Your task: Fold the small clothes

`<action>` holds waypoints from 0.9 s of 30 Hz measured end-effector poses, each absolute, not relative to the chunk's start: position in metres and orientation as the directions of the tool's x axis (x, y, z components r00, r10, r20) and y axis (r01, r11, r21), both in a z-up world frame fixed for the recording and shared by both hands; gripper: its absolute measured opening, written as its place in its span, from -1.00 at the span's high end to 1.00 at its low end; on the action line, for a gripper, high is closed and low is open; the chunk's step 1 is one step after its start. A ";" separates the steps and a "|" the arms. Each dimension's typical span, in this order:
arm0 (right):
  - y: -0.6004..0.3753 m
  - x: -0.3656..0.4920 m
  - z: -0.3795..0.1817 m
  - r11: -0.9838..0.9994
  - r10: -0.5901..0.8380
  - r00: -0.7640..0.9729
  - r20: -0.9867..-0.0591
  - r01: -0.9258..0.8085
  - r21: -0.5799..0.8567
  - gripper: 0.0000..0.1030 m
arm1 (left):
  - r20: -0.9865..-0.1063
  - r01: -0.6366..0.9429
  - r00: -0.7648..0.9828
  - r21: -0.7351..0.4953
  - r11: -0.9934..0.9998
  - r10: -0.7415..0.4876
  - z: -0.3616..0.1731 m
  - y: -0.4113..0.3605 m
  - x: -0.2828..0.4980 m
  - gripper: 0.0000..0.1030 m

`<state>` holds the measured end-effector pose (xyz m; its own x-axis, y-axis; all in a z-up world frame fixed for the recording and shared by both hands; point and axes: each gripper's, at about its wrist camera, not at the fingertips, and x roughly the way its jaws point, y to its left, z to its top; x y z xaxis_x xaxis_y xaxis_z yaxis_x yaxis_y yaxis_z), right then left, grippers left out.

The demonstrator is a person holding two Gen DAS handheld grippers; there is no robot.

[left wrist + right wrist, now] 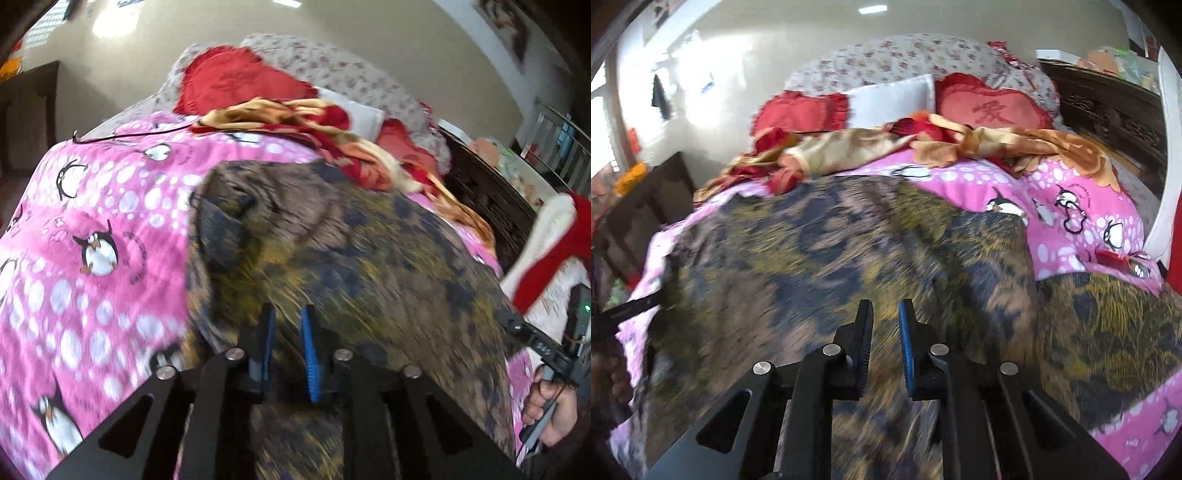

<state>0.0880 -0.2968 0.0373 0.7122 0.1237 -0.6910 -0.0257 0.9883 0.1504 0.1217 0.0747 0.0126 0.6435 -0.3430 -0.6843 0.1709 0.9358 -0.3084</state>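
A dark garment [369, 251] patterned in brown, olive and navy lies spread over a pink penguin blanket [92, 206] on the bed. Its left edge is folded over near a dark sleeve [221, 229]. My left gripper [289, 319] hovers over the garment's near part, its blue pads a narrow gap apart with nothing pinched between them. In the right wrist view the same garment [812, 251] fills the middle. My right gripper [885, 310] stands over it with a small gap and no cloth between the pads. The left gripper's tip [624, 314] shows at that view's left edge.
A crumpled orange-red floral blanket [849, 147], red heart cushions [993, 107] and a white pillow [890, 99] lie at the bed's head. A dark carved headboard [1108, 107] runs along the right. A black cable [129, 136] crosses the pink blanket. A hand [550, 410] holds the other gripper.
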 end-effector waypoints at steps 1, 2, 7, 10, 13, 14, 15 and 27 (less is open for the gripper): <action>-0.290 0.083 0.032 0.989 0.134 0.698 -0.703 -0.048 0.141 0.53 | -0.698 0.176 0.633 -0.292 0.940 -0.336 0.005 0.070 0.115 0.53; -0.284 0.080 0.022 0.991 0.133 0.676 -0.725 -0.067 0.119 0.51 | -0.713 0.172 0.622 -0.279 0.945 -0.324 -0.001 0.067 0.115 0.50; -0.279 0.082 -0.008 0.994 0.107 0.628 -0.770 -0.056 0.093 0.44 | -0.759 0.185 0.589 -0.208 0.960 -0.278 -0.024 0.052 0.118 0.50; -0.280 0.084 -0.006 0.994 0.109 0.609 -0.786 -0.047 0.101 0.44 | -0.773 0.169 0.575 -0.209 0.963 -0.268 -0.019 0.051 0.118 0.47; -0.284 0.079 0.012 0.993 0.110 0.593 -0.798 -0.032 0.113 0.44 | -0.757 0.147 0.601 -0.213 0.966 -0.258 -0.002 0.050 0.107 0.08; -0.290 0.069 0.024 0.992 0.110 0.621 -0.776 -0.026 0.120 0.44 | -0.737 0.159 0.625 -0.201 0.967 -0.256 0.004 0.049 0.099 -0.30; -0.304 0.054 0.042 0.993 0.093 0.672 -0.735 -0.004 0.121 0.44 | -0.723 0.166 0.643 -0.190 0.968 -0.252 0.008 0.047 0.093 -0.58; -0.604 -0.030 0.017 0.677 -0.020 0.681 -0.732 0.548 0.491 0.15 | -0.741 0.210 0.602 -0.213 0.954 -0.298 -0.026 0.030 0.065 -0.69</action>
